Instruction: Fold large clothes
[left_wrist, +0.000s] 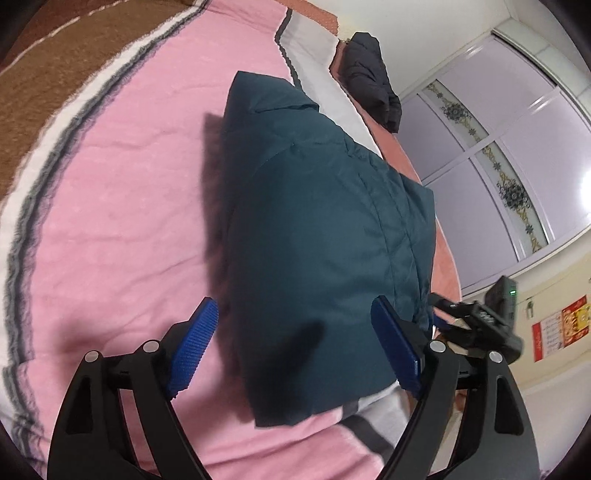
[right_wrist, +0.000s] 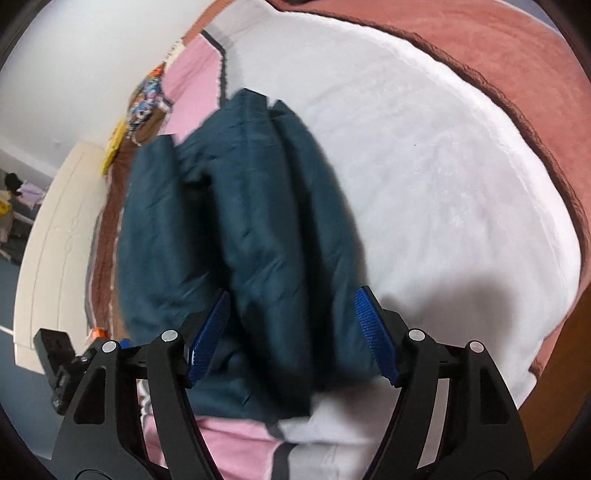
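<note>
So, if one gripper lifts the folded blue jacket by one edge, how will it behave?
Probably floppy: the jacket lies in soft, puffy folds, so the layers would likely sag open. It looks padded, so probably light for its bulk. Its smooth fabric may slide on the pink blanket.

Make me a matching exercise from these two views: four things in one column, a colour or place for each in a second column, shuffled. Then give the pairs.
Things:
1. folded jacket
2. second garment
3. blanket
4. pads of the left tool

Descriptions:
A. textured blue
B. pink, spread under the jacket
C. dark teal, in the middle of the bed
D. black, at the far edge of the bed

Pairs: 1-C, 2-D, 3-B, 4-A
</note>
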